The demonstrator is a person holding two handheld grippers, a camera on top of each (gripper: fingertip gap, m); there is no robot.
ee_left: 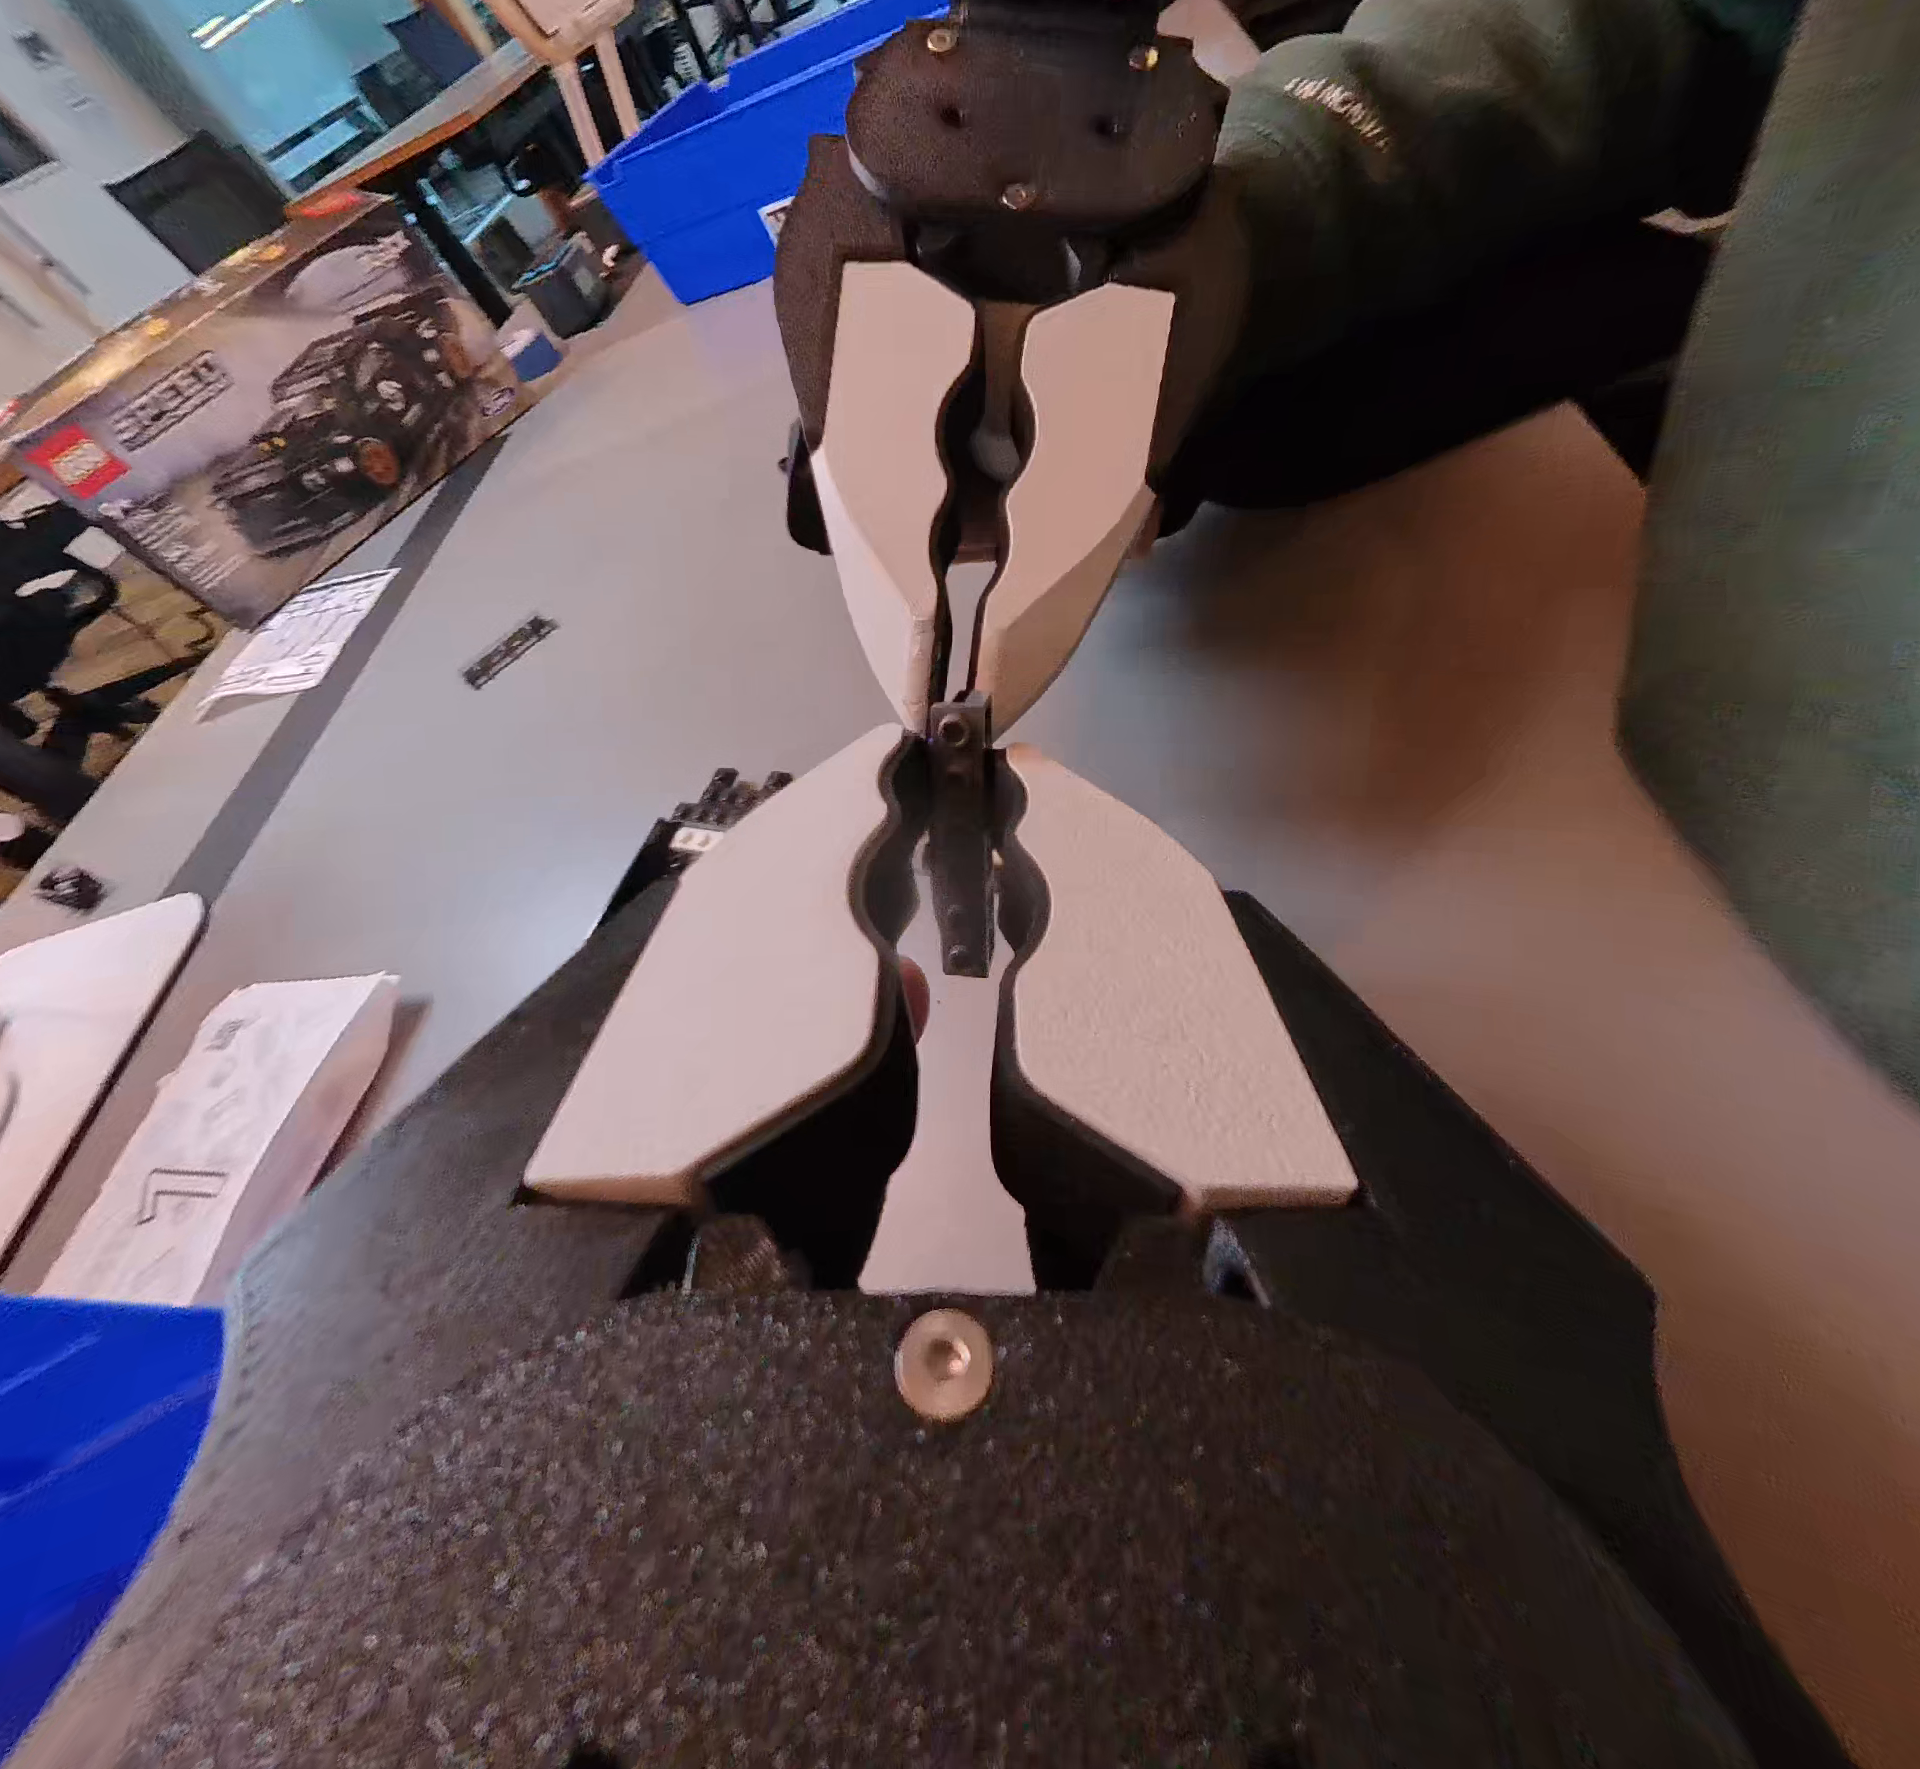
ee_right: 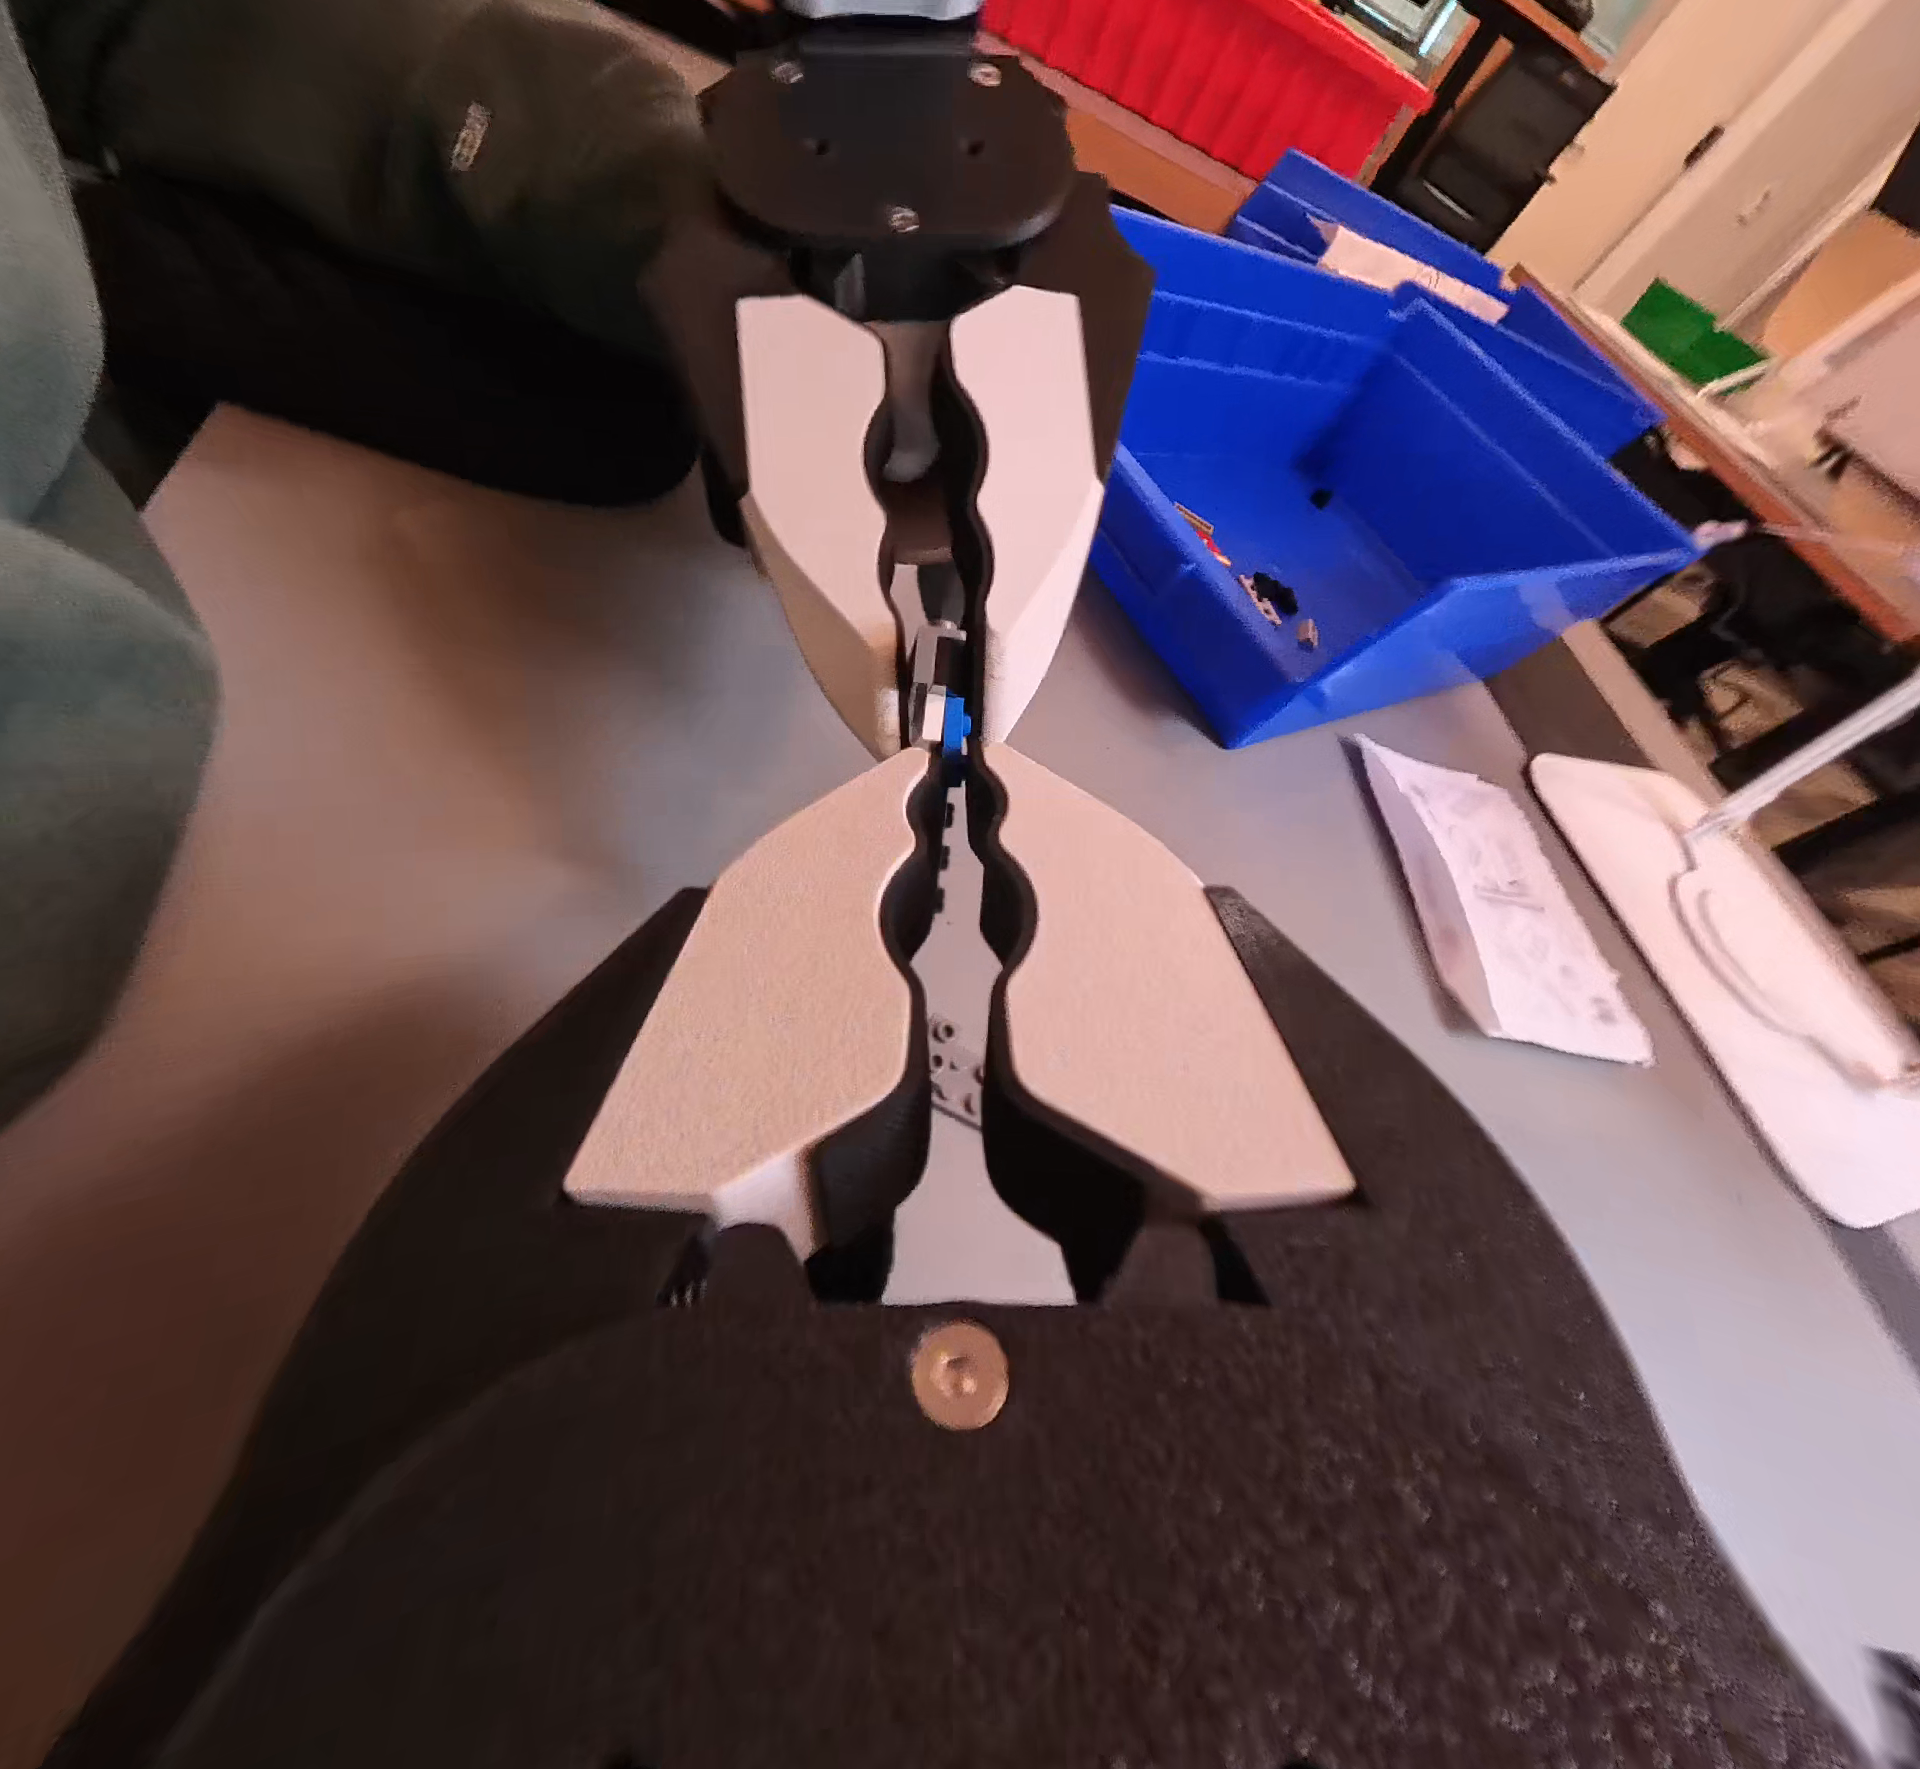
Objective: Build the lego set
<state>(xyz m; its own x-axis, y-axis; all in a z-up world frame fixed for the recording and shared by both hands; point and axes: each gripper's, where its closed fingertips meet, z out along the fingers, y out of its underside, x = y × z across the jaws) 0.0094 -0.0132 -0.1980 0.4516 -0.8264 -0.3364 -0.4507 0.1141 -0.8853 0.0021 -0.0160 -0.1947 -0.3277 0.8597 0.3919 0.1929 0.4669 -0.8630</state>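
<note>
A blue bin (ee_right: 1382, 514) is seen on the grey table (ee_right: 1299, 888) in the right wrist view; a few small loose pieces (ee_right: 1273, 592) lie on its floor. Only the left wrist view shows a printed cardboard box (ee_left: 260, 410) and another blue bin (ee_left: 748, 171) farther back. The left gripper (ee_left: 951, 753) and the right gripper (ee_right: 940, 763) are met tip to tip. Both are closed on one black brick assembly (ee_left: 958, 846), which is held between them above the table.

Grippers: white fingers (ee_left: 769, 971) on speckled black bodies. Brick piece (ee_left: 958, 846): black. Bins (ee_right: 1382, 514): blue. Table (ee_left: 582, 639): grey. Sleeve (ee_left: 1507, 119): green.
</note>
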